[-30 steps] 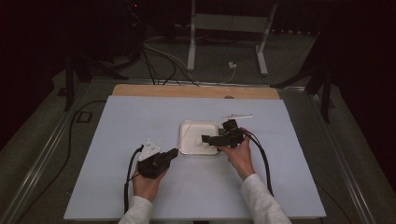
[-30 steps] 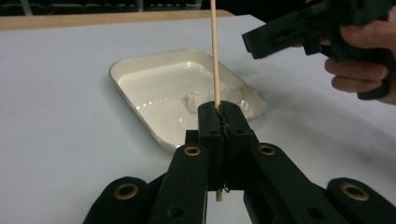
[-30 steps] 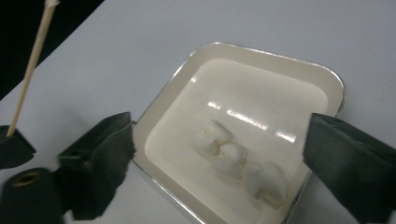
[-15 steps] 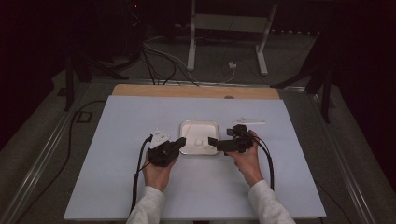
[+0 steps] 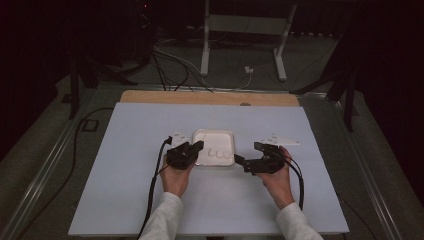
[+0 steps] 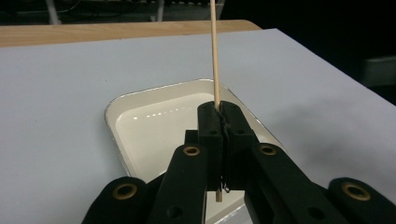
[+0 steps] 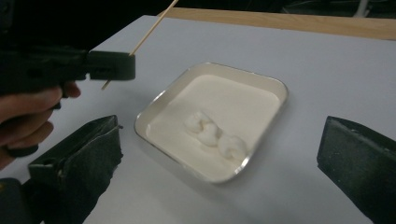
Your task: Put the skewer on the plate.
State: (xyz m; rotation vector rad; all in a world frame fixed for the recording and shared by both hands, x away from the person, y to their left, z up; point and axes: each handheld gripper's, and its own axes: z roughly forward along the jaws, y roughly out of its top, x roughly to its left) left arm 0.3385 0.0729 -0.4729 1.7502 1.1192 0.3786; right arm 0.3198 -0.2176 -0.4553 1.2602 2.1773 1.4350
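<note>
My left gripper [image 5: 196, 146] is clenched on a thin wooden skewer [image 6: 215, 56] at the tray's [image 5: 214, 134] nine o'clock edge. My right gripper [image 5: 248, 156], at its four o'clock corner, stands released, nothing between its jaws. Three white marshmallows [image 7: 214, 133] lie inside the tray.

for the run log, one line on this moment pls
left gripper: shut on skewer | right gripper: open, beside tray | marshmallows: in tray
</note>
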